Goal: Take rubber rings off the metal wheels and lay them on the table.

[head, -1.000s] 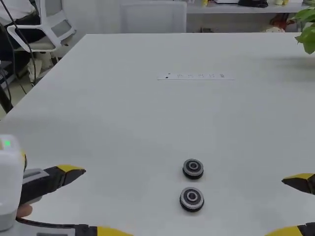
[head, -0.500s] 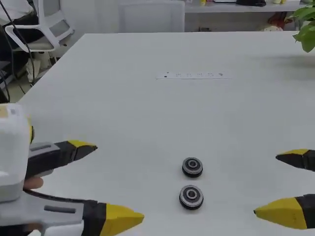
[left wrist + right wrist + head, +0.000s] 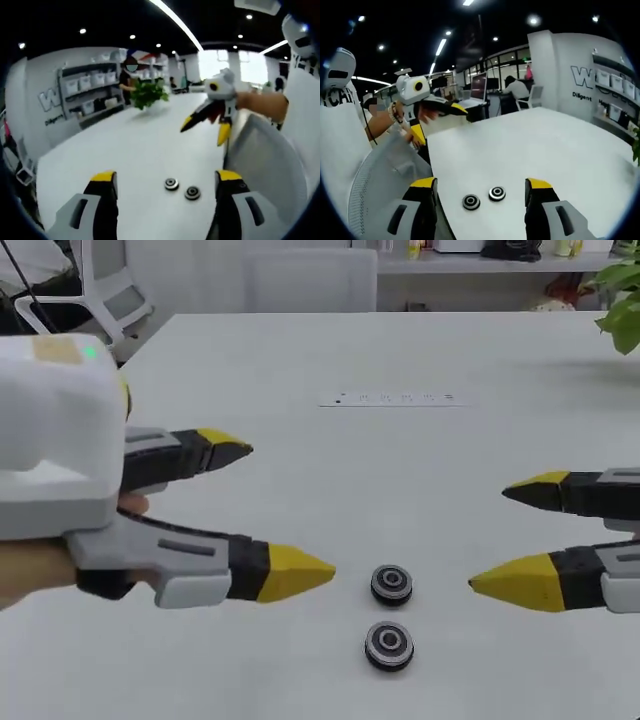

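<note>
**Two wheels lie flat, open grippers on either side**

Here are the pair: the far wheel (image 3: 391, 583) and the near wheel (image 3: 389, 644), both flat on the white table (image 3: 300, 360), hubs facing straight up, axles vertical. They are round, so neither has a long axis of its own, but in the head view the two line up one behind the other, close together and not touching. The dark rubber rings (image 3: 369, 645) are on the rims of both.

The left gripper (image 3: 265, 512) has its yellow-tipped fingers spread wide and holds nothing. Its lower fingertip sits just beside the far wheel. The right gripper (image 3: 497, 537) faces it with fingers spread just as wide, also empty, its lower tip near the same wheel on the other side. In each gripper view, both wheels lie between that gripper's own two fingers, out ahead of the tips.

Beyond the fingers a thin strip (image 3: 395, 398) lies on the table, its markings too small to read. On the wall (image 3: 580, 55), the right gripper view shows a big "W" with "Diligent" under it
</note>
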A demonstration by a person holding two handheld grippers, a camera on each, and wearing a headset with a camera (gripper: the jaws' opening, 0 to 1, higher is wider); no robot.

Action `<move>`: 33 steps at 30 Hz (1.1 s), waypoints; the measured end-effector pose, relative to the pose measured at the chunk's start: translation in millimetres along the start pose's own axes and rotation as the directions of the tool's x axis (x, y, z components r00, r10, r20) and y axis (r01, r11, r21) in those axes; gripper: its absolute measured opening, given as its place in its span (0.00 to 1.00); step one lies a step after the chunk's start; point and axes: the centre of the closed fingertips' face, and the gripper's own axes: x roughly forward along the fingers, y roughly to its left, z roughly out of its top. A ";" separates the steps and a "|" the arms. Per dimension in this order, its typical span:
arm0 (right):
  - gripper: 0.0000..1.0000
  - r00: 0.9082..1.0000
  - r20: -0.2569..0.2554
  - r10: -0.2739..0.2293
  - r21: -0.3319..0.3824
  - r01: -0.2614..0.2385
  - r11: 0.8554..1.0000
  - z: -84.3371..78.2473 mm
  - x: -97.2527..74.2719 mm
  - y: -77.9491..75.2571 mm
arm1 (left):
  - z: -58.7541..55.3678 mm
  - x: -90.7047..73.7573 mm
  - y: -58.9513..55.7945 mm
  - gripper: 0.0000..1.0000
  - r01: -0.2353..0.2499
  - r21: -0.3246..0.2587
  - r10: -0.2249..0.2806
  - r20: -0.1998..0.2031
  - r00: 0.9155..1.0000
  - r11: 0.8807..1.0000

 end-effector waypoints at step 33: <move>0.39 0.956 -0.270 0.119 0.038 -0.113 0.993 -119.7 75.7 11.7 | -70.5 97.4 -38.0 0.33 0.208 -0.109 -0.206 0.032 0.978 0.972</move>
